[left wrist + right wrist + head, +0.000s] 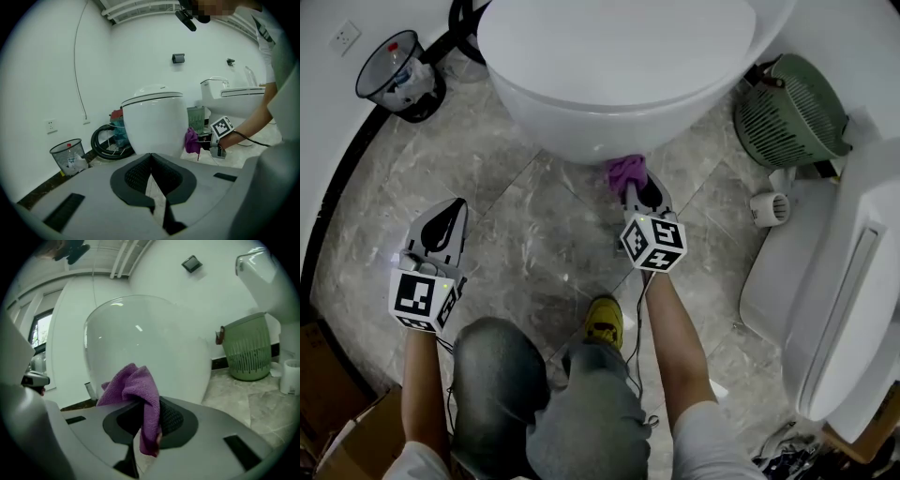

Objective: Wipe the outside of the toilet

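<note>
A white toilet (619,66) fills the top of the head view, its rounded bowl (150,348) close ahead in the right gripper view. My right gripper (639,192) is shut on a purple cloth (625,171), which touches the lower front of the bowl. In the right gripper view the purple cloth (136,394) hangs bunched between the jaws. My left gripper (442,225) hangs lower left over the floor, shut with nothing in it. From the left gripper view the toilet (154,122) stands ahead, with the cloth (191,140) at its right side.
A black wire bin (398,75) stands at the upper left by the wall. A green basket (792,112) sits right of the toilet. A second white toilet (834,300) lies at the right. My knee and a yellow shoe (604,321) are below, on grey marble floor.
</note>
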A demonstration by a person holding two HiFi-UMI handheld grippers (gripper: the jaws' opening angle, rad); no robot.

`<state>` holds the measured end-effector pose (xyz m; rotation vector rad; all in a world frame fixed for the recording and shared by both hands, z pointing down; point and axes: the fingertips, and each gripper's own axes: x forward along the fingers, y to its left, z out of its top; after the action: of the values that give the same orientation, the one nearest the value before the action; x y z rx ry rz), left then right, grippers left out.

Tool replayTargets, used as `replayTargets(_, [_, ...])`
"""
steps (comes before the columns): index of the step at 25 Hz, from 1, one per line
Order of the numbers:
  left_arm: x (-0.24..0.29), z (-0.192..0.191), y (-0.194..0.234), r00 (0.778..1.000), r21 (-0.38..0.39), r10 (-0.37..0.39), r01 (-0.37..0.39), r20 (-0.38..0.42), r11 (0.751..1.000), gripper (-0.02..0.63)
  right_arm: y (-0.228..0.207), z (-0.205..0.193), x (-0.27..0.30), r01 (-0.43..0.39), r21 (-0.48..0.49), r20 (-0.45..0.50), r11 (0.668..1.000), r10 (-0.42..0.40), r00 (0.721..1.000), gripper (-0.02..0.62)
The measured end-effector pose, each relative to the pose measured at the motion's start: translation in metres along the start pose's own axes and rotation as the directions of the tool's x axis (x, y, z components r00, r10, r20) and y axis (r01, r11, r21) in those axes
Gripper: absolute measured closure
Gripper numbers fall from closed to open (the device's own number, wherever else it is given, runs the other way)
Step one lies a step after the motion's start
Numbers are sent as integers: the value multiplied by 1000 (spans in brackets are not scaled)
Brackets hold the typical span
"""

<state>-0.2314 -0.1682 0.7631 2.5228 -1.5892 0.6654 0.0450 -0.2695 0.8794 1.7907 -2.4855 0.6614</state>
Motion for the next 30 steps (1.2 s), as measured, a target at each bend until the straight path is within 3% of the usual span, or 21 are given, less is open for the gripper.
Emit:
replayTargets(4, [5,-1,-4,1000,13,-14,14,2,1000,589,-62,11,-1,157,146,13,977,-161,987,518])
replayTargets(7, [8,-2,-3,1000,13,-14,14,4,1000,589,-91,23,-2,214,151,13,965,-218,976,520])
replayTargets(17, [14,0,-4,1000,11,-20,20,6,1000,589,-90,27,-12,209,70,1,975,-209,978,520])
replayTargets(30, [-23,32,0,995,-61,0,7,100,998,589,-40,103,-89,121,21,102,992,-122,987,523])
